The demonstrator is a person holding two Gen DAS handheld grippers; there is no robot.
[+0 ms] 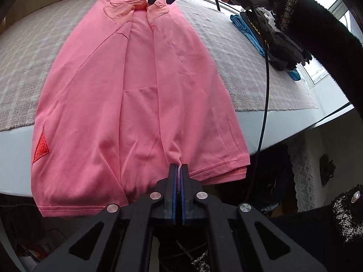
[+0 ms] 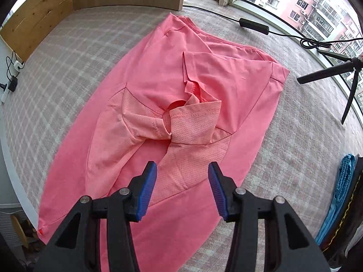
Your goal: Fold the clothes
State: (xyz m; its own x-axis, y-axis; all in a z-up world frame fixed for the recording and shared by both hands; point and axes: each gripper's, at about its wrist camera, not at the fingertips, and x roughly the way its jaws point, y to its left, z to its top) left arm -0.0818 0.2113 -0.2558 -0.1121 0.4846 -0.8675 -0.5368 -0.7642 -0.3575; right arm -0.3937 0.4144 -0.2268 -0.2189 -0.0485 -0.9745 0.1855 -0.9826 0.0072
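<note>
We saw the pink T-shirt (image 1: 140, 104) lying flat on the checked cloth (image 1: 27, 52) that covered the counter, both side panels folded in toward the middle and the sleeves bunched near the collar. Its long axis ran straight away from the left gripper (image 1: 178, 166), hem nearest us and spilling over the counter's front edge, collar at the far end.

The left gripper's jaws were clenched on a pinch of the hem, fabric gathered into a small pucker between the blue pads. The right gripper (image 2: 182, 174) hovered over the collar end with its jaws released, nothing between them; the mesh shoulder panels and crumpled sleeves lay directly below and slightly ahead of it. In the left wrist view its tip seemed close to the collar, though that corner of the view was too distorted for us to say whether it touched.

We judged that the coming move turned on this: the two grippers stood at opposite ends of the shirt's length, so the right one was nearer the collar and would have to drop and close there before either end could be carried over the other.

We could read no brand or writing; only a red patterned triangle (image 1: 42, 147) at the hem side
</note>
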